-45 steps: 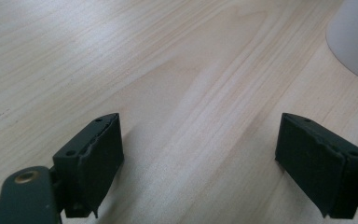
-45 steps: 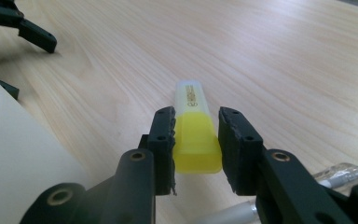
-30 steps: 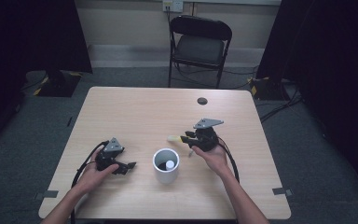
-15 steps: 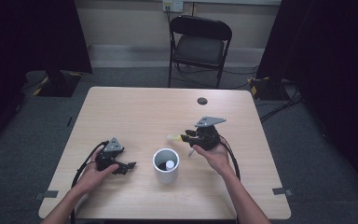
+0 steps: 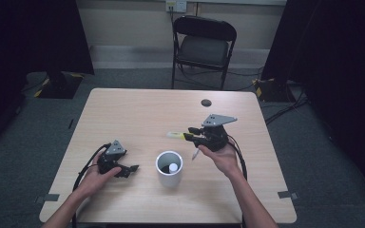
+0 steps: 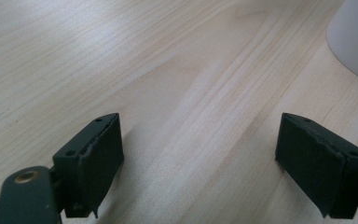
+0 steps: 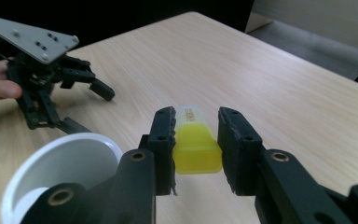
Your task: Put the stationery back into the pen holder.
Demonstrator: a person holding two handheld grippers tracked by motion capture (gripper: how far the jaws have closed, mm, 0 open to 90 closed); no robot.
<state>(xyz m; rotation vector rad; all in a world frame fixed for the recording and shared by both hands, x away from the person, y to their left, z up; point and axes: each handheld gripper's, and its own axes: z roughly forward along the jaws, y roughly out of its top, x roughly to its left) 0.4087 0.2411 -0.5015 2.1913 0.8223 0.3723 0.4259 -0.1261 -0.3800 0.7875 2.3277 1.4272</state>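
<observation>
I see a light wooden worktop (image 5: 138, 114) on grey carpet (image 5: 38, 123). Beyond its far edge stands a black folding chair (image 5: 203, 45) against a pale wall (image 5: 123, 21) with a socket (image 5: 176, 4). Dark curtains (image 5: 28, 38) hang on either side of the chair.

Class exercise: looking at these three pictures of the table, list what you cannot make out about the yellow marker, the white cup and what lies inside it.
- Yellow marker: its rear end, hidden between the right gripper jaws.
- White cup: cut off by the left gripper view's edge.
- White object in the cup: too small in the high view to identify.
</observation>
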